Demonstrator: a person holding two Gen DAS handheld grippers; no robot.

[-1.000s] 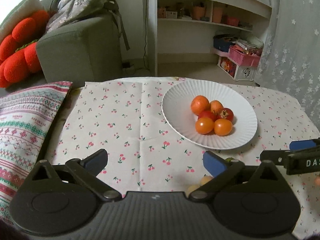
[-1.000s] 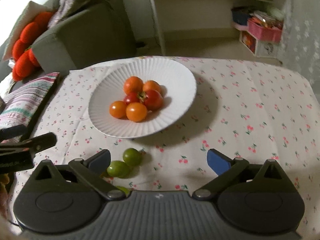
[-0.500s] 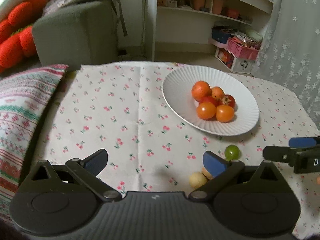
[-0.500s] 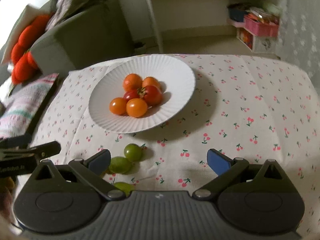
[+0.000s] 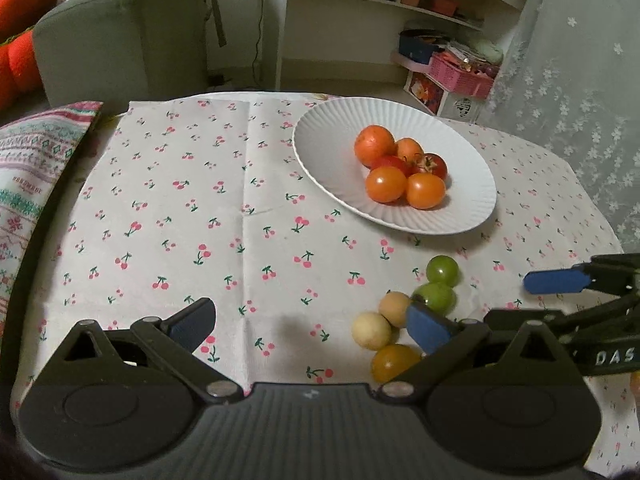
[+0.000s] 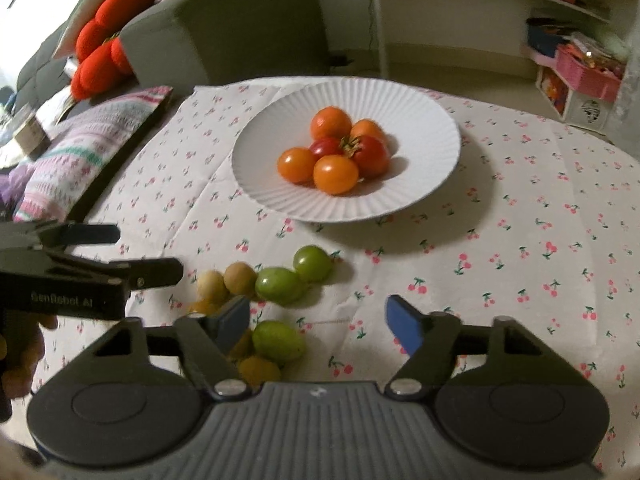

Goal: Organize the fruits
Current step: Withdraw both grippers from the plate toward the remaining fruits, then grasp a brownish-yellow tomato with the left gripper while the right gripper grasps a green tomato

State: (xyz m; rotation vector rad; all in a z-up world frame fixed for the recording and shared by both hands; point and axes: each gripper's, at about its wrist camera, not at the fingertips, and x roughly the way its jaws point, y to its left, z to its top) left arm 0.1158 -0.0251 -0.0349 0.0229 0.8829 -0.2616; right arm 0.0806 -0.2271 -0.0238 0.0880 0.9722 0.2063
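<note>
Holding nothing, both grippers: L [image 5: 310, 322] wide, R [image 6: 316, 322] just narrowing | plate [image 6: 420, 120]: 6 tomatoes | cloth [image 5: 200, 200]: 3 green

Plate [image 6: 420, 176] sits on the tablecloth [image 6: 520, 280] toward 12 o'clock, a heap of tomatoes [image 6: 334, 156] in its middle. A loose cluster of small fruits [image 6: 276, 284] lies on the cloth near the plate's 7 o'clock edge, apart from it. Cushion [image 6: 80, 152] lies off the cloth at 9 o'clock. Armchair [image 5: 120, 40] and shelf unit [image 5: 400, 20] stand behind the table.
</note>
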